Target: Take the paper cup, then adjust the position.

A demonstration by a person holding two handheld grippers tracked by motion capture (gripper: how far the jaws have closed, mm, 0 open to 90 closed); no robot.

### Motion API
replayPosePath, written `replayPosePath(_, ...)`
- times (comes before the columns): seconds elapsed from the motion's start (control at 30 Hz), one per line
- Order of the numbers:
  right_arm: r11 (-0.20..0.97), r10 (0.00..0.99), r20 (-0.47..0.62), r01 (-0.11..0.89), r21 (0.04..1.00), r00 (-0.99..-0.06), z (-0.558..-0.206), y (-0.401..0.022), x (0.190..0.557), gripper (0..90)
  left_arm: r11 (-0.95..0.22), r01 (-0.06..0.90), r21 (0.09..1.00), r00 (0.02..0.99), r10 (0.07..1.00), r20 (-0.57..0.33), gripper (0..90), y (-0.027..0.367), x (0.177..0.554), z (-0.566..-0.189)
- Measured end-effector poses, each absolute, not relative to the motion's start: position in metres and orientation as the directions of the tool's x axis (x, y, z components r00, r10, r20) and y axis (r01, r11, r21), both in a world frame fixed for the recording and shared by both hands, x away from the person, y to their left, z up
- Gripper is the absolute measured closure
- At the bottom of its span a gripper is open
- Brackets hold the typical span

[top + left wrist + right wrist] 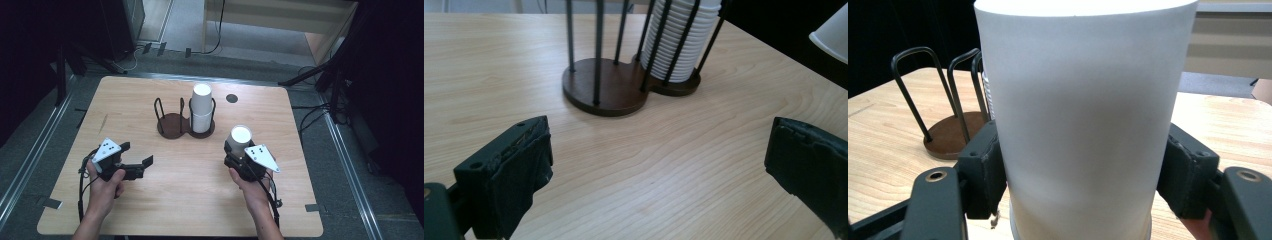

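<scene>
A white paper cup [240,136] [1083,115] is clamped in my right gripper [237,150] [1083,175], its pads pressed on both sides, right of the table's middle. A dark wooden cup holder [172,125] [609,92] [945,135] with wire posts stands mid-table; its right bay holds a stack of white cups [202,107] [679,40], its left bay is bare. My left gripper [136,154] [659,165] hovers at the front left, open, nothing between its jaws. The held cup's edge [831,30] shows top right in the left gripper view.
The wooden table [150,210] has a small dark round spot [231,98] behind the holder. Black frame legs and cables lie on the floor beyond the table's far and right edges. Metal rails run along both sides of the table.
</scene>
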State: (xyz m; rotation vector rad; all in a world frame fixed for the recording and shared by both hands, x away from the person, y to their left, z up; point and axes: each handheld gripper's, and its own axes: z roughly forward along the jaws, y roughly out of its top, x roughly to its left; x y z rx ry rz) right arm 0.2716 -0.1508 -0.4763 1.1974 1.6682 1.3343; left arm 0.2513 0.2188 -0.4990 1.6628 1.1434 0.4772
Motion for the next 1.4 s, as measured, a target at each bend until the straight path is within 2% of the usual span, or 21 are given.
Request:
replayPosePath(0.2,0.068,0.937,0.022,0.244,0.967,-0.350,-0.483,-0.148,0.270,30.5,-0.084,0.476,0.875,0.508,0.839,-0.196,0.0,0.196,0.255,-0.502)
replayPosePath(0.37,0.101,0.934,-0.006,0.248,0.963,-0.357,-0.491,-0.142,0.268,30.5,-0.082,0.473,0.877,0.539,0.815,-0.214,0.0,0.185,0.253,-0.498)
replayPosePath(0.53,0.162,0.930,-0.069,0.235,0.958,-0.362,-0.498,-0.135,0.266,30.3,-0.094,0.466,0.880,0.555,0.805,-0.209,0.0,0.183,0.252,-0.495)
replayPosePath(0.6,0.142,0.924,-0.037,0.254,0.957,-0.380,-0.500,-0.133,0.266,30.3,-0.087,0.471,0.878,0.559,0.799,-0.221,0.0,0.183,0.253,-0.494)
replayPosePath(0.83,0.164,0.918,-0.056,0.248,0.955,-0.392,-0.500,-0.126,0.264,30.3,-0.074,0.470,0.879,0.566,0.789,-0.237,0.0,0.184,0.254,-0.489)
replayPosePath(1.03,0.220,0.911,-0.118,0.222,0.950,-0.394,-0.503,-0.119,0.261,30.3,-0.082,0.459,0.884,0.588,0.774,-0.234,0.0,0.178,0.251,-0.482)
replayPosePath(1.4,0.392,0.863,-0.318,0.124,0.912,-0.392,-0.508,-0.104,0.251,30.4,-0.114,0.451,0.885,0.631,0.742,-0.226,0.0,0.162,0.250,-0.477)
